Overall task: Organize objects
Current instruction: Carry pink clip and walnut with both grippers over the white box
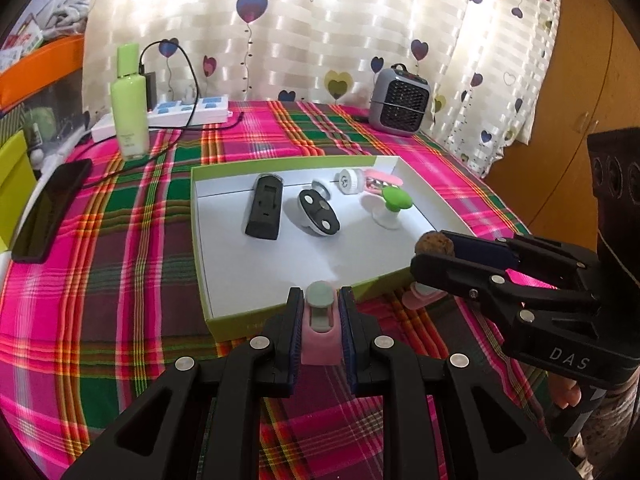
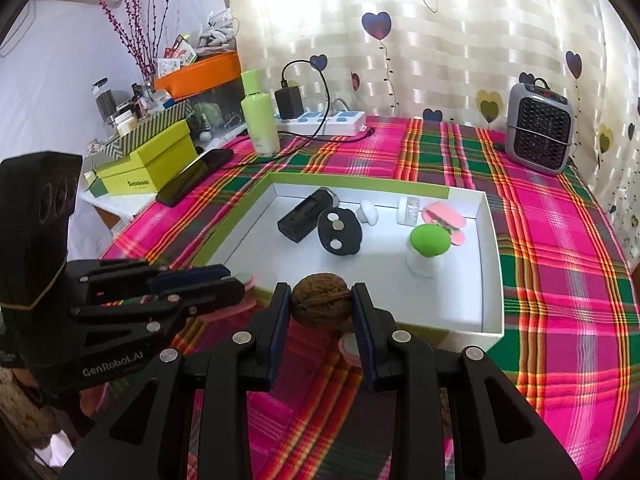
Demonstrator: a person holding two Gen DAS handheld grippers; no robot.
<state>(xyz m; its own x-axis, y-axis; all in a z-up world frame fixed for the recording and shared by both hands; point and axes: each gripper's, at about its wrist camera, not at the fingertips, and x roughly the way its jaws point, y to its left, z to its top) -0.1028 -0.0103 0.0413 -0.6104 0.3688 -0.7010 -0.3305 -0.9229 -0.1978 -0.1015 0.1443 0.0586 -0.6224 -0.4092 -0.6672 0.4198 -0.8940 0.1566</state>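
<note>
Both grippers are tilted down and forward, side by side over the near edge. The left gripper (image 1: 319, 312) has its jaws clamped tight on a small pink clip (image 1: 319, 330). The right gripper (image 2: 322, 306) sits just beside it, jaws partway apart, pinching a walnut (image 2: 321, 299) between the pads.

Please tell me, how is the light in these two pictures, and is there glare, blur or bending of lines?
Left wrist view: the curtain is backlit and washed out, the box edges bow from the fisheye, corners are dark, and the pink clip in the left gripper is sharp. Right wrist view: same bright curtain, the tablecloth stripes curve, the phone reflects light, and the walnut in the right gripper is sharp.
</note>
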